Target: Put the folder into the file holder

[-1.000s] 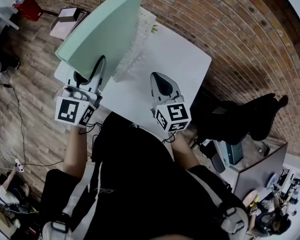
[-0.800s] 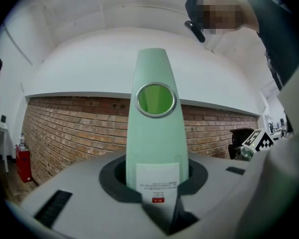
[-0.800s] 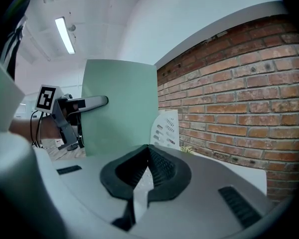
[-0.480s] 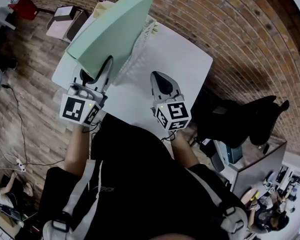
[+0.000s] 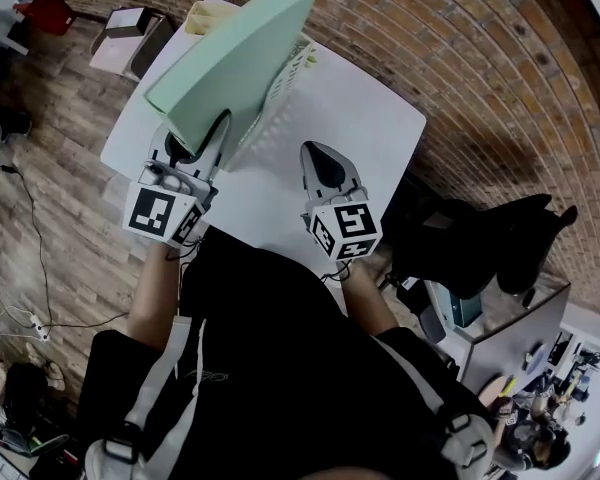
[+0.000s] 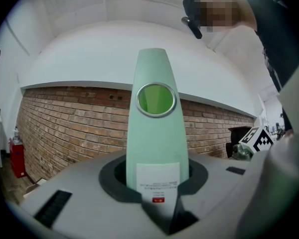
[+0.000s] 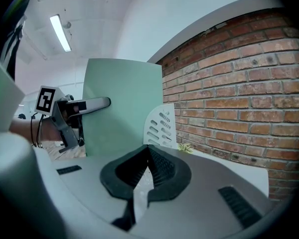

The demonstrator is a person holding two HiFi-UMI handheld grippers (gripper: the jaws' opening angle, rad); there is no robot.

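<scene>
A mint-green folder stands upright over the left part of the white table. My left gripper is shut on its lower end. In the left gripper view its spine, with a ring hole and a white label, rises between the jaws of my left gripper. The white slotted file holder stands just right of the folder, touching or nearly so. The right gripper view shows the folder in front of the file holder. My right gripper hovers over the table, shut and empty.
Cardboard boxes and a red item lie on the brick-patterned floor beyond the table's left edge. Black objects sit on the floor to the right of the table. A person's dark torso fills the lower part of the head view.
My left gripper has carried the folder a little to the right, closer to the file holder. The right gripper has stayed where it was.
</scene>
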